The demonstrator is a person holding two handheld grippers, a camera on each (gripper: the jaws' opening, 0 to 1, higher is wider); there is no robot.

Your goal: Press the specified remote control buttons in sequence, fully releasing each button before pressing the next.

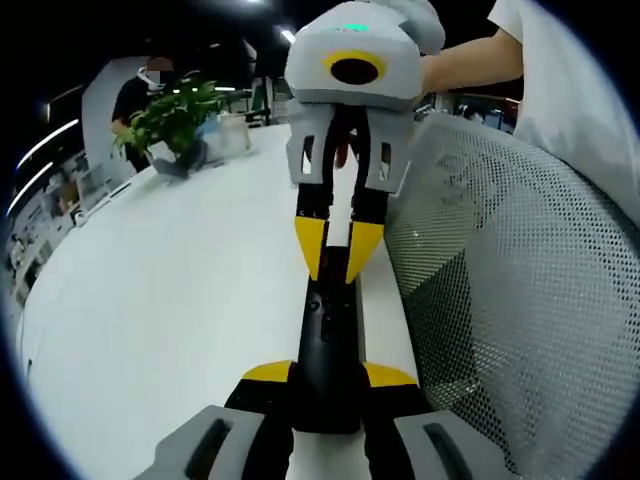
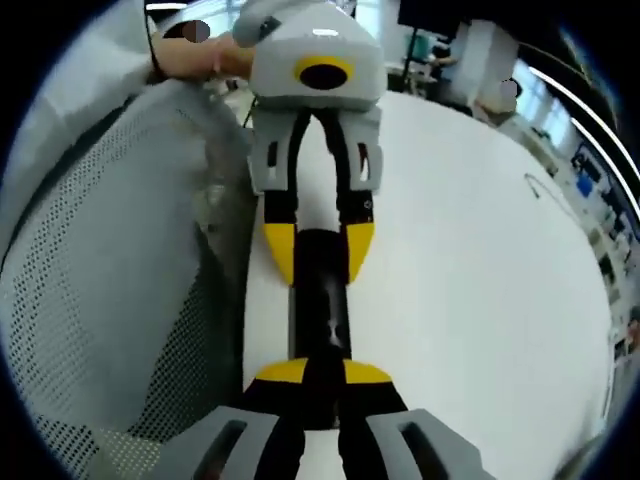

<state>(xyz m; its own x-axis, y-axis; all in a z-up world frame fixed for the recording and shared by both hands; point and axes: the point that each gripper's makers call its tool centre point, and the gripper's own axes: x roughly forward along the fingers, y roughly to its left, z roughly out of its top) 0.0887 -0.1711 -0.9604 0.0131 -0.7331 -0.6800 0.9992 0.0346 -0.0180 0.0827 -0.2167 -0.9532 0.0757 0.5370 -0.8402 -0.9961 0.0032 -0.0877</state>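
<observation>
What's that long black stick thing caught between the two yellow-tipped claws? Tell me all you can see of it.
It's the remote control: a slim black bar, apparently smooth plastic, held lengthwise over the edge of the white table. The left gripper clamps one end and the right gripper the other, so the yellow tips of both touch it. Faint raised buttons show along its top; no markings can be read.

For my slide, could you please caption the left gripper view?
Both grippers, left and right, clamp opposite ends of a black remote above a white table.
</observation>
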